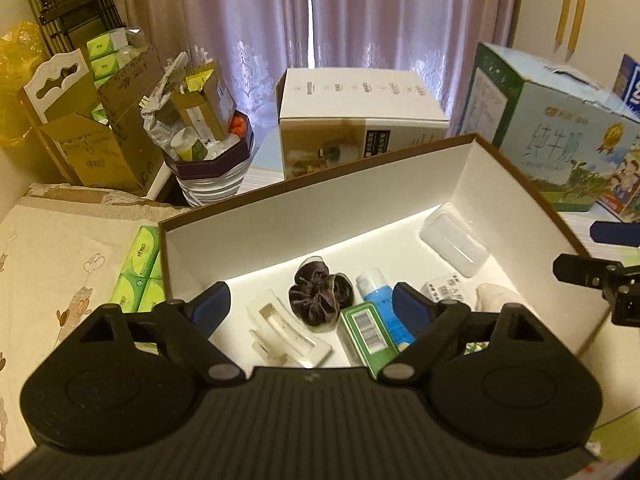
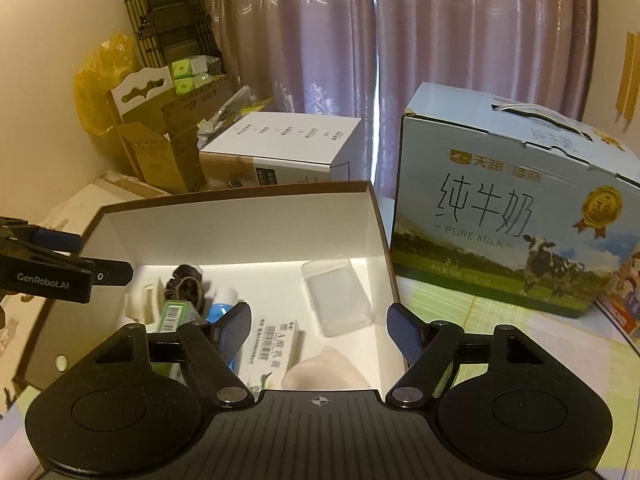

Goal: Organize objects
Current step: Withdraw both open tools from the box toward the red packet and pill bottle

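A bed with a cream cartoon-print sheet [image 1: 52, 264] carries an open white-lined cardboard box [image 1: 280, 216]. At its nine o'clock lie green tissue packs [image 1: 138, 268]; at two o'clock stands a blue milk carton [image 1: 560, 148].

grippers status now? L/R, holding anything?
Left gripper: open, holding nothing, above the items in the white box.
Right gripper: open, holding nothing, at the box's near edge.
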